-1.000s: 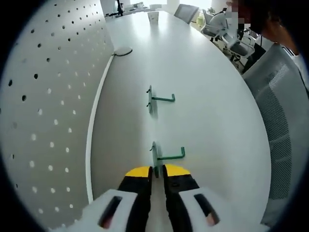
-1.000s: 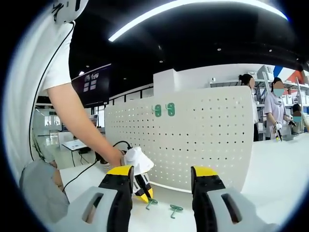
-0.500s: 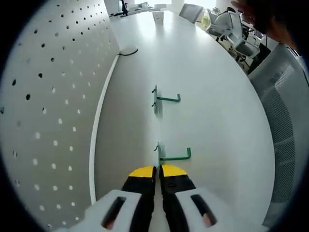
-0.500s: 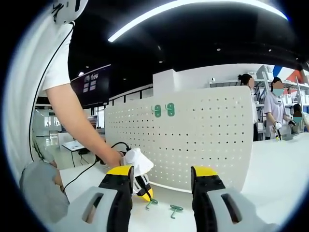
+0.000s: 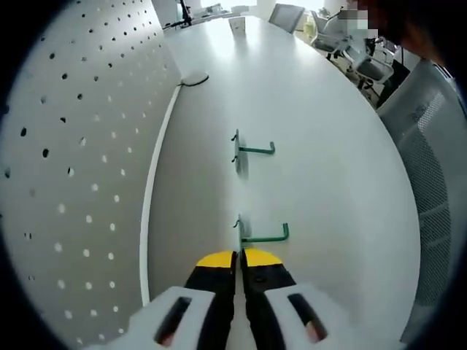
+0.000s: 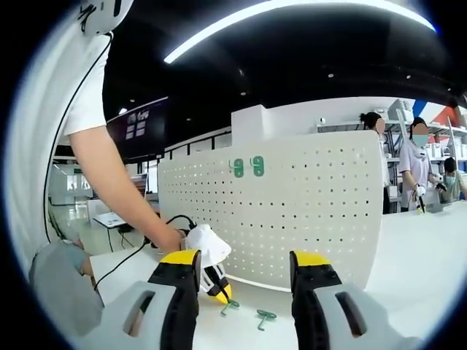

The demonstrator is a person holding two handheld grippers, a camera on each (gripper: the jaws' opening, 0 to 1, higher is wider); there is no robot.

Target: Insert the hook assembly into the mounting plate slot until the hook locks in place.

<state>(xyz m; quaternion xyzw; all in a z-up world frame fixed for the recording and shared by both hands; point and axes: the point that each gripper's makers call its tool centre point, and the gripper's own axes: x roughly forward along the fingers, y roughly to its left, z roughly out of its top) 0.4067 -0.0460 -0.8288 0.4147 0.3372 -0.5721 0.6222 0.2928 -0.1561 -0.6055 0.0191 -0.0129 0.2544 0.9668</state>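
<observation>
Two green hooks lie on the white table. My left gripper (image 5: pixel 238 257) is shut on the base plate of the near hook (image 5: pixel 261 236), whose arm points right. The far hook (image 5: pixel 253 149) lies free further ahead. The white pegboard (image 5: pixel 73 146) stands along the left. In the right gripper view my right gripper (image 6: pixel 244 266) is held open in the air with nothing in it, facing the pegboard (image 6: pixel 314 211). Two green hooks (image 6: pixel 246 166) hang near the pegboard's top edge. Below, the left gripper (image 6: pixel 219 293) sits by the two table hooks (image 6: pixel 263 316).
A black cable (image 5: pixel 191 79) runs around the pegboard's far end. Mesh office chairs (image 5: pixel 430 146) stand along the table's right edge. A person's arm (image 6: pixel 117 182) reaches down to the left gripper. Other people (image 6: pixel 416 164) stand behind the board on the right.
My left gripper's jaws closed from a narrow gap onto the near hook's base plate, and its view edged forward. The right gripper stayed open and still.
</observation>
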